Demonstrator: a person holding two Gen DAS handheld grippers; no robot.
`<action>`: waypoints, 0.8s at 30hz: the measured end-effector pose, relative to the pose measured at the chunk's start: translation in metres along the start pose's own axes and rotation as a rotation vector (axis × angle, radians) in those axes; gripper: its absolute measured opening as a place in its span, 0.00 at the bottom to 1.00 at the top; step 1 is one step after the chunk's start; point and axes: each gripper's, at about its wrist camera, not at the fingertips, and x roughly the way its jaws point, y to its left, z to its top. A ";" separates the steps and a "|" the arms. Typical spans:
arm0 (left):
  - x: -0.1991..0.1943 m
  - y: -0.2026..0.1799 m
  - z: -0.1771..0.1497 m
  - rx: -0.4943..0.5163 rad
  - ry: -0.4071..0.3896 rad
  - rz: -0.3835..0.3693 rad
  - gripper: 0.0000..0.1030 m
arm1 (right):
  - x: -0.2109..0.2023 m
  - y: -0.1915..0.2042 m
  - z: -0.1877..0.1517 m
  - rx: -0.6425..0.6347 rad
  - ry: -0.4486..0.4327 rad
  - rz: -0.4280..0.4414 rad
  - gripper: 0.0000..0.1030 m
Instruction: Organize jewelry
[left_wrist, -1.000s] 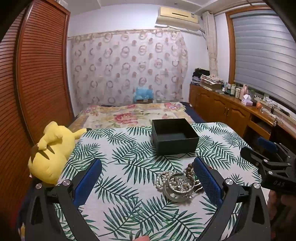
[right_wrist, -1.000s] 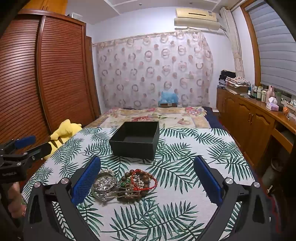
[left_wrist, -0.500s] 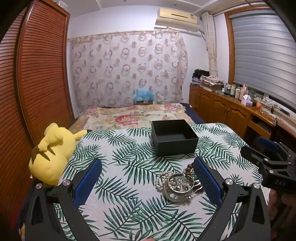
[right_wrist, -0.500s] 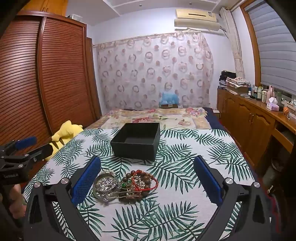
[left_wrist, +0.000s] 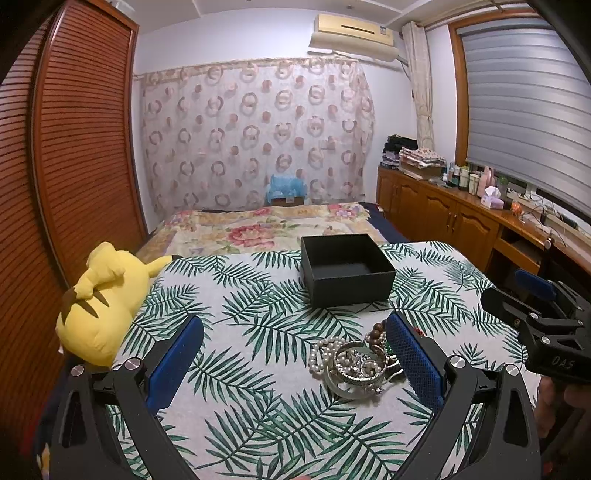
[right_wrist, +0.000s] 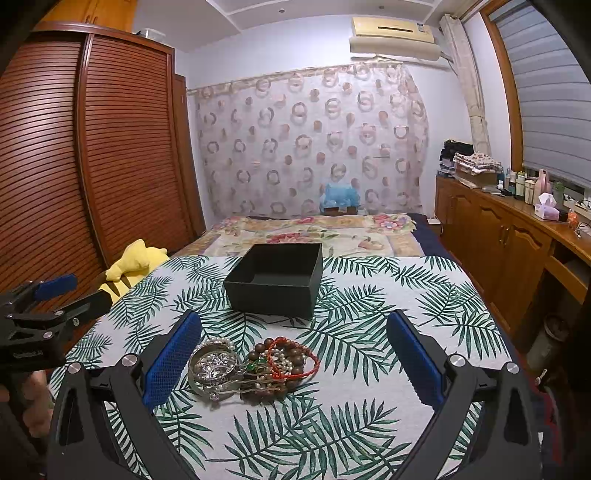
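A tangled pile of jewelry (left_wrist: 354, 363) lies on the leaf-print table: silver bangles, a pearl string, brown wooden beads and a red cord bracelet (right_wrist: 291, 360). The pile also shows in the right wrist view (right_wrist: 251, 367). An open, empty black box (left_wrist: 345, 267) stands behind it, also seen in the right wrist view (right_wrist: 277, 278). My left gripper (left_wrist: 295, 363) is open and empty, its right finger beside the pile. My right gripper (right_wrist: 293, 363) is open and empty, with the pile between its fingers toward the left one.
A yellow plush toy (left_wrist: 101, 301) lies at the table's left edge. A bed (left_wrist: 266, 225) lies beyond the table. A wooden wardrobe (right_wrist: 92, 147) is on the left and a cluttered wooden counter (right_wrist: 517, 229) on the right.
Both grippers have crept slightly forward toward the jewelry pile. Both stay open and empty, and the jewelry and box have not moved.
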 end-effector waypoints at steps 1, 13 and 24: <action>-0.001 -0.001 0.000 0.000 0.002 -0.001 0.93 | 0.000 0.000 0.000 0.001 0.000 0.001 0.98; -0.002 0.002 -0.001 0.002 0.008 -0.002 0.93 | 0.001 -0.003 -0.001 0.002 -0.001 0.001 0.98; 0.006 0.004 -0.010 0.005 0.011 -0.002 0.93 | 0.000 0.008 0.000 0.003 0.004 0.003 0.98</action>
